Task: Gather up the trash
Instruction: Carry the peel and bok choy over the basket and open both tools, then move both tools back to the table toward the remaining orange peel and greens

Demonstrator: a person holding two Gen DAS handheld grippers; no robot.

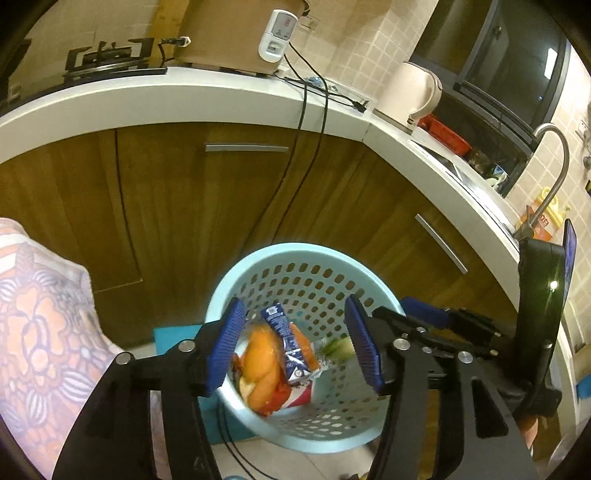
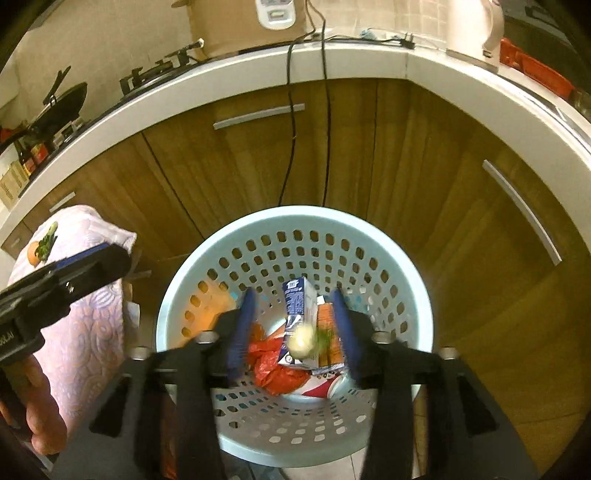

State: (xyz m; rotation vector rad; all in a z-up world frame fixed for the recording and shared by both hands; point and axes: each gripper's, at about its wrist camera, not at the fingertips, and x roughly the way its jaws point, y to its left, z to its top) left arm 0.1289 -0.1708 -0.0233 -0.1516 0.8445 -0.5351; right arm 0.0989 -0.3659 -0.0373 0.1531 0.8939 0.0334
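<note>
A light blue perforated basket [image 1: 258, 273] stands on the floor by the cabinets; it also shows in the right wrist view [image 2: 192, 266]. Inside lie a blue milk carton [image 1: 286, 343] [image 2: 297, 301], an orange and red wrapper [image 1: 262, 365] [image 2: 275, 363] and an orange carton [image 2: 327, 332]. A blurred pale green scrap [image 2: 303, 341] [image 1: 338, 347] is in mid-air inside the basket, between the right gripper's fingers. My left gripper [image 1: 295, 350] is open above the basket. My right gripper [image 2: 295, 332] is open over the basket, holding nothing.
Wooden cabinet doors with metal handles [image 1: 245, 148] stand behind the basket. Black cables [image 1: 299, 155] hang from the white counter [image 1: 147, 99]. A rice cooker [image 1: 240, 33], a kettle [image 1: 413, 88], a stove [image 1: 107, 55] and a sink tap [image 1: 554, 166] are on the counter. A patterned cloth [image 2: 85, 295] lies at the left.
</note>
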